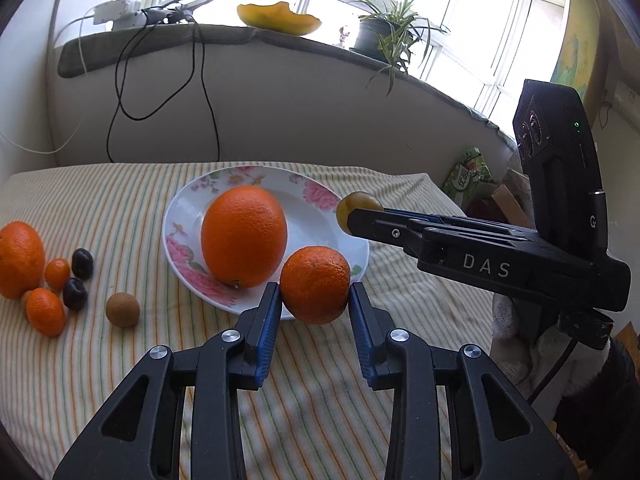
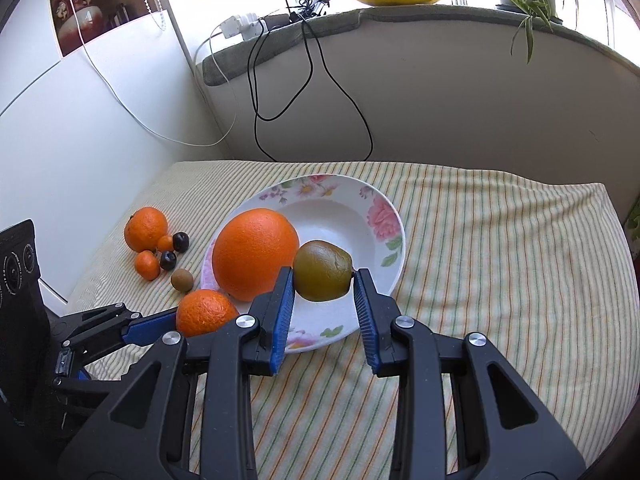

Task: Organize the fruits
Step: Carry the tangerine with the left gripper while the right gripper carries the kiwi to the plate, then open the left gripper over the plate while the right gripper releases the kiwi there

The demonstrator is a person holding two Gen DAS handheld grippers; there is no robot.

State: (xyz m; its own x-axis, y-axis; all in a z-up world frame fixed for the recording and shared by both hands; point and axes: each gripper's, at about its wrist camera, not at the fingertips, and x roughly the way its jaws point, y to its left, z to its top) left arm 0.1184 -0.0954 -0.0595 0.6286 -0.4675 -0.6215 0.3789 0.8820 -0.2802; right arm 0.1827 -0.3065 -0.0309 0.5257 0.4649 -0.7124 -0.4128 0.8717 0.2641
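A white floral plate (image 1: 320, 236) (image 2: 384, 264) lies on the striped cloth with a large orange (image 1: 243, 236) (image 2: 255, 252) on it. My left gripper (image 1: 314, 298) is shut on a small orange (image 1: 315, 290) (image 2: 206, 316) at the plate's near rim. My right gripper (image 2: 323, 280) (image 1: 360, 220) is shut on a greenish-brown kiwi (image 2: 323, 271) (image 1: 355, 204), held over the plate beside the large orange. To the left on the cloth lie another orange (image 1: 20, 258) (image 2: 145, 229), small kumquats (image 1: 45, 311) (image 2: 147, 265), two dark grapes (image 1: 75, 293) (image 2: 168, 260) and a brown kiwi (image 1: 123, 309) (image 2: 182, 280).
A wall with a cushioned windowsill (image 1: 240, 38) runs behind the table, with black cables (image 1: 120, 92) hanging down it. A yellow dish (image 1: 280, 19) and a potted plant (image 1: 384, 36) stand on the sill. A green packet (image 1: 470, 174) sits past the table's right edge.
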